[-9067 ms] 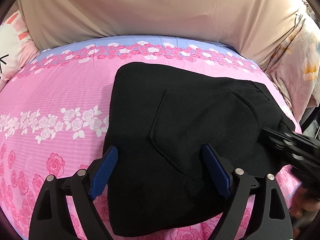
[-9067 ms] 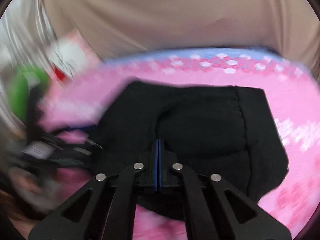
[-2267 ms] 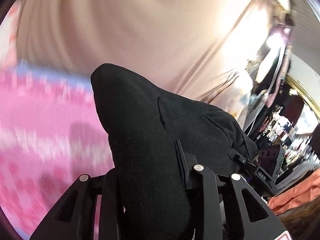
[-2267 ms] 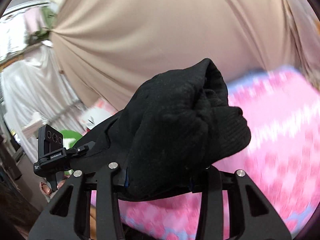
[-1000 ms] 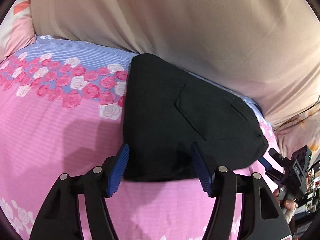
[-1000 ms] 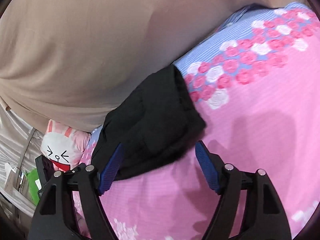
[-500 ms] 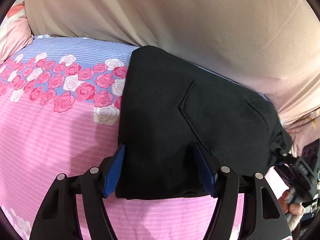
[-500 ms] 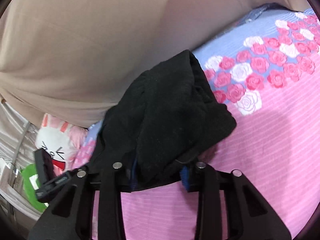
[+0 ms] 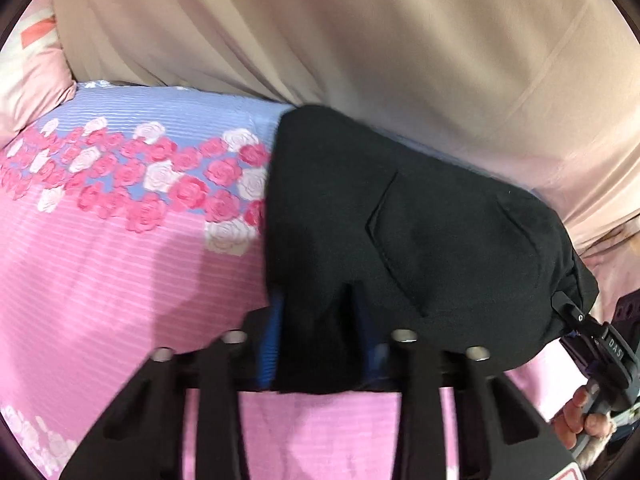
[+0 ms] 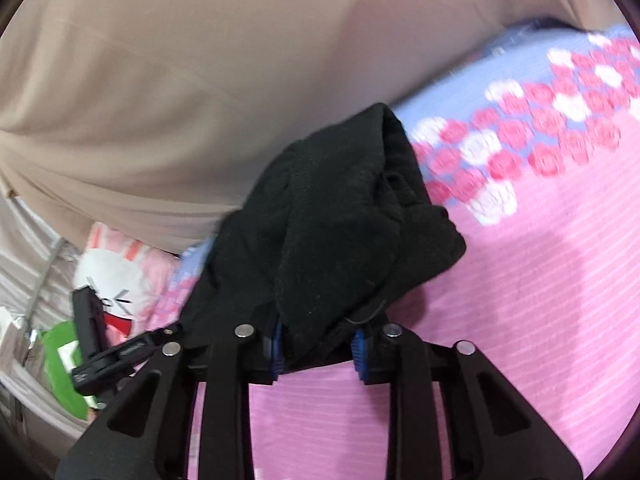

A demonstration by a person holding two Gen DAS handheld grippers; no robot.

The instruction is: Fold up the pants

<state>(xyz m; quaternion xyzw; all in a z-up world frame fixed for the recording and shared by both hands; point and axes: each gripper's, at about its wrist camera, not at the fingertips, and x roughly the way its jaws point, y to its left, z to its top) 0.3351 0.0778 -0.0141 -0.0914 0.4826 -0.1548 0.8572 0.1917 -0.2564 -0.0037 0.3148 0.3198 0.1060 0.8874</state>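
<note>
Toward the far edge of the bedspread [image 9: 100, 264], beside the beige curtain [image 9: 360, 40], we have the pants [image 9: 400, 220] already folded into a compact black bundle. Our left gripper [image 9: 316, 344] and right gripper [image 10: 318, 340] are each closing on its near edge, cloth pinched between the jaws. We judge only final placing or one more fold remains.

Folded pants [image 9: 400, 240] on bedspread [image 9: 120, 260], curtain [image 9: 360, 40] behind, pillow [image 9: 28, 80] at far left
</note>
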